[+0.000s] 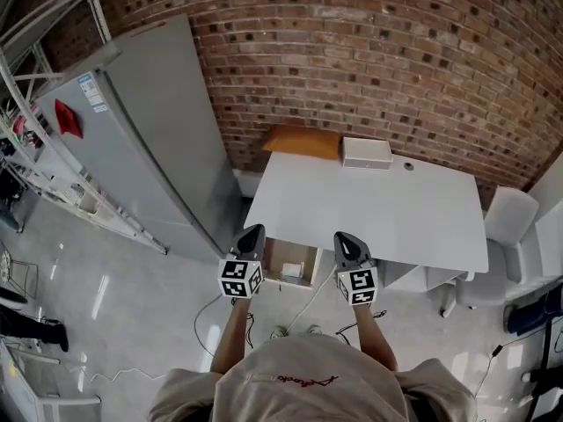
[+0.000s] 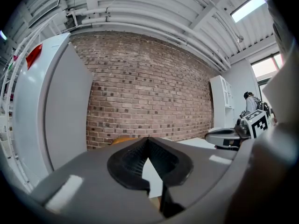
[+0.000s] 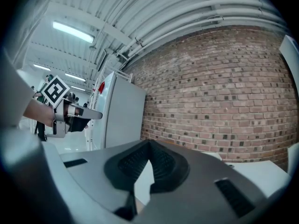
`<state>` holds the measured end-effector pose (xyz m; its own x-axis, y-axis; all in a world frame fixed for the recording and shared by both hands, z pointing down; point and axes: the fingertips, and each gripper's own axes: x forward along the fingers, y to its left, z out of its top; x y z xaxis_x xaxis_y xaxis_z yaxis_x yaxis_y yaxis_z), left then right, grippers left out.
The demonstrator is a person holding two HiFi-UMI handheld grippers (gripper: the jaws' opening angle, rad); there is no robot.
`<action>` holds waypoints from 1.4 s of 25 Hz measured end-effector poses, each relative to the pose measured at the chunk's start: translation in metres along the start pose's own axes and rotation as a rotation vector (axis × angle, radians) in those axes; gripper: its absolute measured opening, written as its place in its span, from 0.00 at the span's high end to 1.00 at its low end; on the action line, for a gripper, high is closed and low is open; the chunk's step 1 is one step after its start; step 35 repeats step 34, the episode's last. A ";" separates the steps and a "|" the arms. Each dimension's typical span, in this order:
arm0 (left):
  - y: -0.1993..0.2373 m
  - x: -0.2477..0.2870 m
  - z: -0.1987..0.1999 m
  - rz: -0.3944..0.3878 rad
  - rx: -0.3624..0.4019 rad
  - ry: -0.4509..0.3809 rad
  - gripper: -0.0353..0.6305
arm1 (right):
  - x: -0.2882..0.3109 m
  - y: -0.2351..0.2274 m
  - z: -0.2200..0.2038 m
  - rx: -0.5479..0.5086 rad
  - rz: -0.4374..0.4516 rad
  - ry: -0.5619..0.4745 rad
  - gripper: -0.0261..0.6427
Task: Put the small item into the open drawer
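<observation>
Progress seems near its end, though that is a judgement: the open drawer (image 1: 283,251) juts out from under the near edge of the white table (image 1: 352,214), and a small white item (image 1: 291,271) already lies on its pale wooden floor, just between the two grippers as the head view sees them. Both grippers are held above it at the table's edge, and neither carries anything: the left gripper (image 1: 253,232) has its ribbed pads meeting at the tips with only a sliver of table showing through the gap beneath, and the right gripper (image 1: 347,238) stands closed on nothing in the same way. If that white piece is the item meant, what may be left is only to draw back; whether the drawer is to be shut cannot be told. At the far side of the tabletop, against the brick wall (image 1: 369,51), sit a flat orange packet (image 1: 303,141) and a white box (image 1: 367,152), with a small dark spot near them too small to make out. A tall grey cabinet (image 1: 154,130) stands to the left, a white chair (image 1: 510,218) to the right, over a glossy pale floor (image 1: 132,315)
</observation>
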<state>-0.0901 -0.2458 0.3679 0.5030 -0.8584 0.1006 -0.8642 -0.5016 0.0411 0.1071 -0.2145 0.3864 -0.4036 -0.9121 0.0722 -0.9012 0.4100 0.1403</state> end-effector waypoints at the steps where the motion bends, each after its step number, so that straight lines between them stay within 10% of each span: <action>1: 0.001 0.001 0.004 0.001 0.003 -0.006 0.94 | 0.002 0.000 0.004 -0.003 0.003 -0.008 0.94; 35: 0.010 0.018 -0.005 -0.004 -0.003 0.003 0.94 | 0.028 0.001 0.008 -0.020 0.010 -0.003 0.94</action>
